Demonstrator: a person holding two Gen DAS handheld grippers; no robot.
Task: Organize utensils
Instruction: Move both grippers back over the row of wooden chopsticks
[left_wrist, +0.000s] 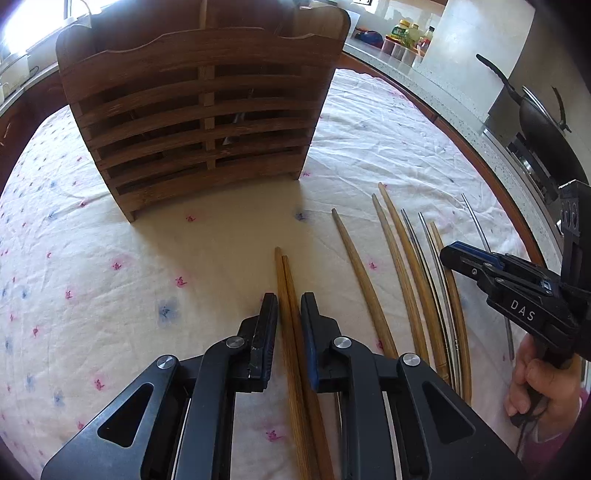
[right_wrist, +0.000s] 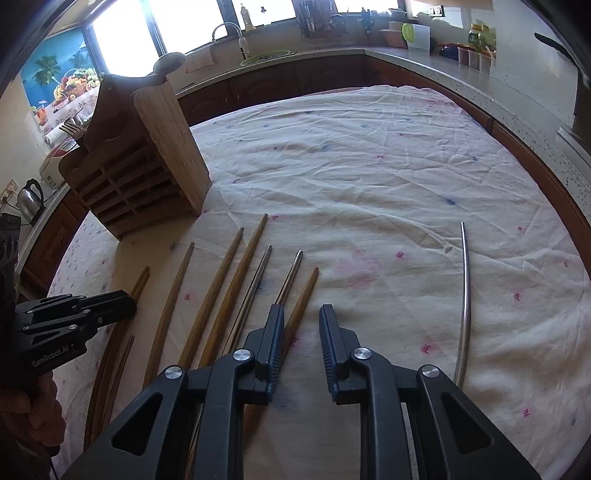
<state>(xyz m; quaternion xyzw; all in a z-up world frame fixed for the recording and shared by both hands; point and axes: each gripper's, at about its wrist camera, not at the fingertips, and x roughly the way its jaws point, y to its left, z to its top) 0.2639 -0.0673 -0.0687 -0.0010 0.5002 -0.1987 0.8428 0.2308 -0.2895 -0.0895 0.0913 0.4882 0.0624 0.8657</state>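
Both grippers sit low over the table. Between my left gripper (left_wrist: 289, 306) jaws lies a pair of brown wooden chopsticks (left_wrist: 291, 332), side by side; the jaws are narrowed close around them, though I cannot tell whether the pads actually press the wood. My right gripper (right_wrist: 301, 317) has its jaws a modest way apart, with a reddish-brown wooden chopstick (right_wrist: 303, 295) running under the left finger and into the gap; nothing is gripped there.

Ahead on the left stands the slatted brown wooden utensil holder (left_wrist: 199, 122), upright on the white cloth with small pink and blue flowers (left_wrist: 110, 258). From the right wrist view I see metal fork tines (right_wrist: 72, 128) poking up from a rear compartment; through the front slats something dark shows, too dim for me to name.

Loose utensils lie in a fan on the cloth between the holder and my right gripper: three long light-brown wooden chopsticks (right_wrist: 218, 291), and two slim silver metal chopsticks (right_wrist: 255, 284) next to the reddish one. One more curved-looking silver metal chopstick (right_wrist: 466, 295) lies well apart to the right, alone on the cloth. A person's hand (left_wrist: 539, 380) holds the right gripper's handle.
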